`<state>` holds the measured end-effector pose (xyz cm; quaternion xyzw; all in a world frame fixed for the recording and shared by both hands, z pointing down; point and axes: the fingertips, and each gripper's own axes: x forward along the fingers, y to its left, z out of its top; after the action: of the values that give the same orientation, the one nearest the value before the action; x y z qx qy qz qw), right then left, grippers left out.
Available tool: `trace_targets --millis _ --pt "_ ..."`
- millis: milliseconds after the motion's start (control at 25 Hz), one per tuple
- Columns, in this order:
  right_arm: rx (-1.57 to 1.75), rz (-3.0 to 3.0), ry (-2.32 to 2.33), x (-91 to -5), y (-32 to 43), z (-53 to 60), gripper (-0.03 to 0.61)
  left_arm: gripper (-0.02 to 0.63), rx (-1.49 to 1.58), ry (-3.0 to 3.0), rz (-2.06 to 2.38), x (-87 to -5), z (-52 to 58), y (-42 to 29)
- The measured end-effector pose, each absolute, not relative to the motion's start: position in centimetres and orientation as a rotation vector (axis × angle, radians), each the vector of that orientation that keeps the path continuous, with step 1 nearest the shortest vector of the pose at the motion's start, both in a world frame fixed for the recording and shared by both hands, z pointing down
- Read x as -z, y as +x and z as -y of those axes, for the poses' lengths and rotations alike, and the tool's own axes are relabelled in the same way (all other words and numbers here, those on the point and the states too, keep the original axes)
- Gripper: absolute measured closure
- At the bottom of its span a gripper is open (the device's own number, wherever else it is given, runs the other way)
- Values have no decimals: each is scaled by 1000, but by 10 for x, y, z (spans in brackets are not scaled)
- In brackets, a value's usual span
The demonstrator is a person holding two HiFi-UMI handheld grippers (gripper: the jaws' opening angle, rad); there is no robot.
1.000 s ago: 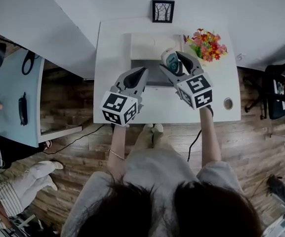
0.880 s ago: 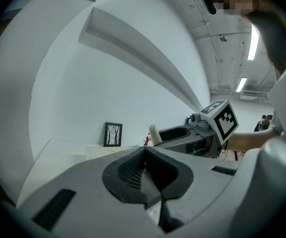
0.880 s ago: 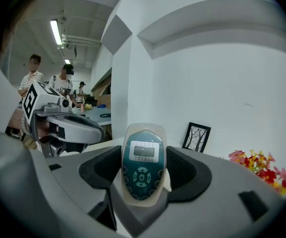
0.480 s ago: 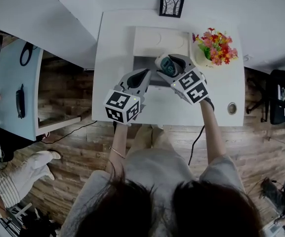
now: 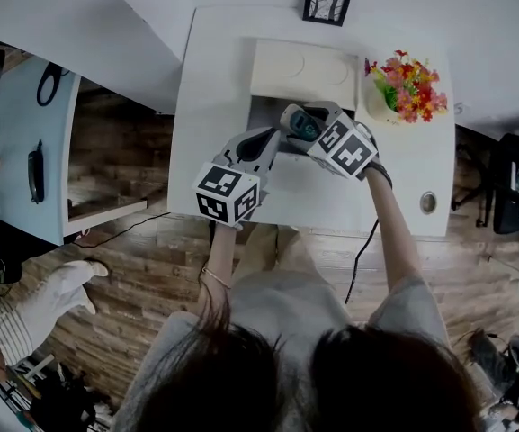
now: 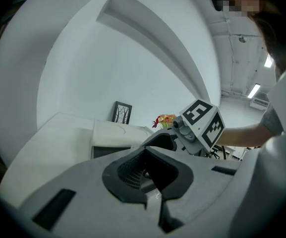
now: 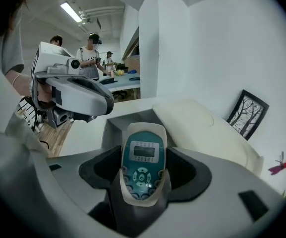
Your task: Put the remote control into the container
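Right gripper view: the right claw (image 7: 142, 181) clamps the remote control (image 7: 143, 165) above the open container (image 7: 114, 126). Left claw (image 6: 150, 190) sits clenched, empty. Best lowered well inside before the claw opens.

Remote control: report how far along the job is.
Done: the remote control is picked up, clamped in the right claw, and the container has its lid open. In hand: the remote is held by the container's opening, not yet inside. Left: lower it in and release. The left claw is shut and empty.
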<state>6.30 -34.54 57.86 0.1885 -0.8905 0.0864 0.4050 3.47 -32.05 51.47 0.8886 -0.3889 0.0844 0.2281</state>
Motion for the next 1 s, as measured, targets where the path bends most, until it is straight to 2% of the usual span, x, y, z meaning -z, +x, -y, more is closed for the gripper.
trace_targets --millis 1000 --pt "-181 2002 271 -627 48 343 295 611 -227 2375 1120 -528 316 15"
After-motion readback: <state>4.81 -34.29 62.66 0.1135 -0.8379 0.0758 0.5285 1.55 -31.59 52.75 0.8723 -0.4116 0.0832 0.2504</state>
